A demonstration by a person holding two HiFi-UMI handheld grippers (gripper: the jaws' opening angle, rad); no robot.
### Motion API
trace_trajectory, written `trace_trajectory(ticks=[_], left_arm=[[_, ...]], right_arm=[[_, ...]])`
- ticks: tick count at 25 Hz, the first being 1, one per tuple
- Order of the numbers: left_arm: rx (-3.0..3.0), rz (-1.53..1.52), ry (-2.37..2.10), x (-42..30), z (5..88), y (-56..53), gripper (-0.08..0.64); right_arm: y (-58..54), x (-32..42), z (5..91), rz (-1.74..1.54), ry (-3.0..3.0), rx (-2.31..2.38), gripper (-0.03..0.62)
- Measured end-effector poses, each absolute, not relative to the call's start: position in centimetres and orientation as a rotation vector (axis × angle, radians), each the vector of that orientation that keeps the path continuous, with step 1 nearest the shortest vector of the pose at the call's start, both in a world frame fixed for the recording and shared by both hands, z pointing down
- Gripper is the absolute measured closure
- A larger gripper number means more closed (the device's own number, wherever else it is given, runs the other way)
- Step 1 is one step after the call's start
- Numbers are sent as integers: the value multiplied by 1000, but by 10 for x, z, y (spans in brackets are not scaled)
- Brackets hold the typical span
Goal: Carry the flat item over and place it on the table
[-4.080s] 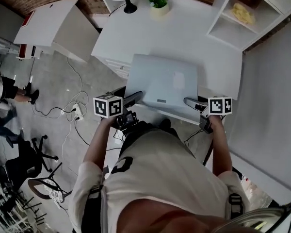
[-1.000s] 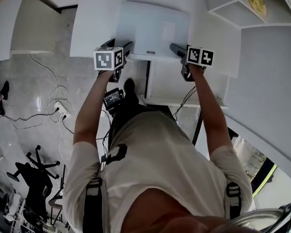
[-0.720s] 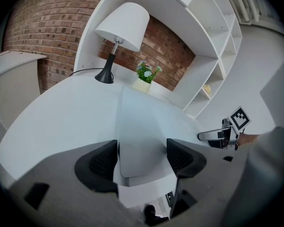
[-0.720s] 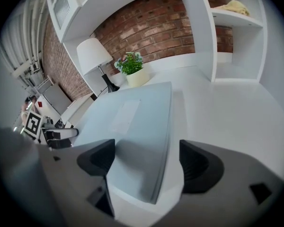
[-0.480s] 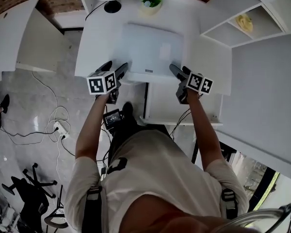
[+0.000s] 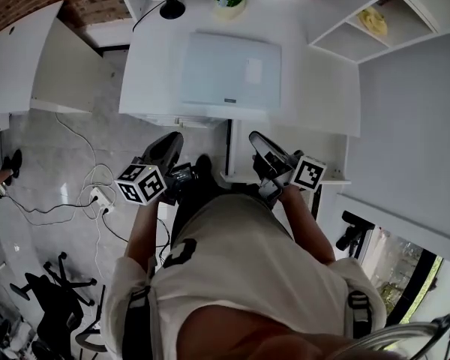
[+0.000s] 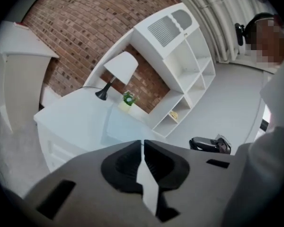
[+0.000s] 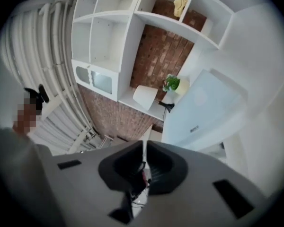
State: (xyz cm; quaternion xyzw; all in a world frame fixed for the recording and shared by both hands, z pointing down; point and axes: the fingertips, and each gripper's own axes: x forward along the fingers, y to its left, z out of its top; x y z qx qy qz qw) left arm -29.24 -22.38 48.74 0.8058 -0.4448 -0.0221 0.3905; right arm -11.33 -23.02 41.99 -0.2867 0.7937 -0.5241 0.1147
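While flat item (image 6: pixel 231 72) rests at counter's (image 6: pixel 315 88) near edge, left claw (image 6: pixel 170 142) and right claw (image 6: pixel 256 142), just narrowed, hold nothing; a stray knock could dislodge it.

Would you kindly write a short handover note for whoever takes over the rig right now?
Left gripper: has just been closing, now shut, holding nothing.
Right gripper: likewise has just been closing, now shut, empty.
Flat item: lying on the white table, apart from both grippers.
Done: carrying and placing. Left: nothing that the pictures show.
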Motion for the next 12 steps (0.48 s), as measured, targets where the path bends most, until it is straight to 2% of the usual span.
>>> trace_trajectory(ticks=[1, 6, 12], left_arm=[[2095, -52, -1131, -282, 475, -221, 539], [2282, -23, -1146, -243, 424, -220, 540], [2354, 32, -1182, -236, 404, -214, 540]], right_arm=[[-221, -120, 414, -1523, 2372, -817, 581], [-195, -134, 375, -1382, 2532, -650, 581], [-180, -132, 350, -1319, 2537, -533, 583]])
